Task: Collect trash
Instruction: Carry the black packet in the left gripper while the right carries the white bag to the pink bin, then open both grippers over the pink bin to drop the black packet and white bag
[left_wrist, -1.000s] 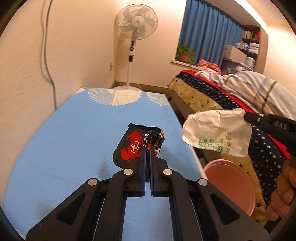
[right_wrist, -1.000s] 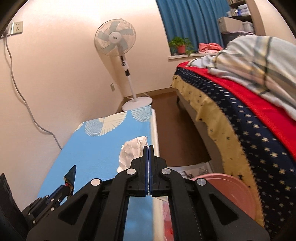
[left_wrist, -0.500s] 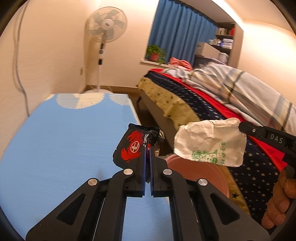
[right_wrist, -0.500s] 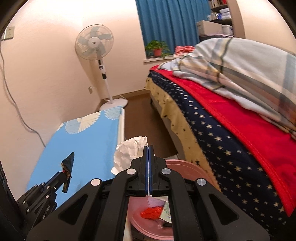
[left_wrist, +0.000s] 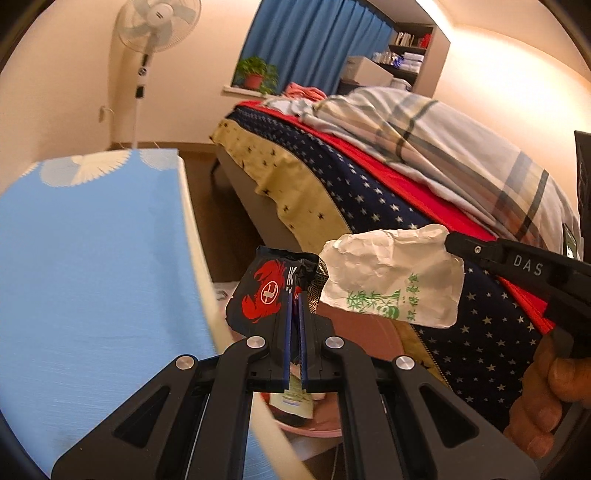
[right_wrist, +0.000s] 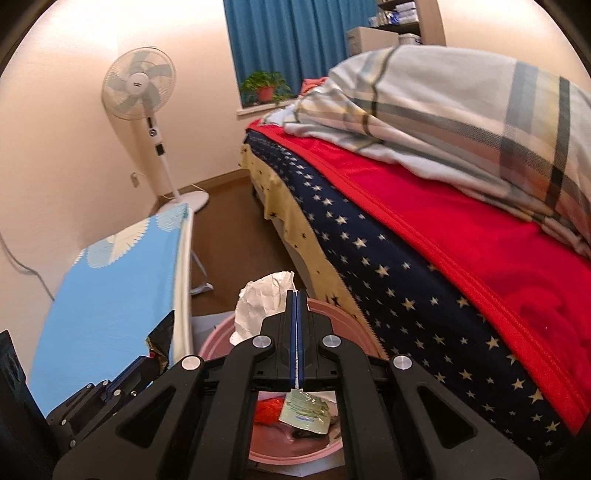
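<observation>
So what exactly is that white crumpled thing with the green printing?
The white wrapper looks like thin crumpled paper or plastic, creased all over, printed with green bamboo and green characters along its lower edge. The right gripper is shut on one edge of it, and it hangs in the air over the pink bin, beside the black wrapper; whether they touch is unclear.

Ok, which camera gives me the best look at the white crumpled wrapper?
The left wrist view: the white wrapper shows broadside, green print visible, pinched in the right claw. The right wrist view shows only its crumpled edge behind its own fingers.
</observation>
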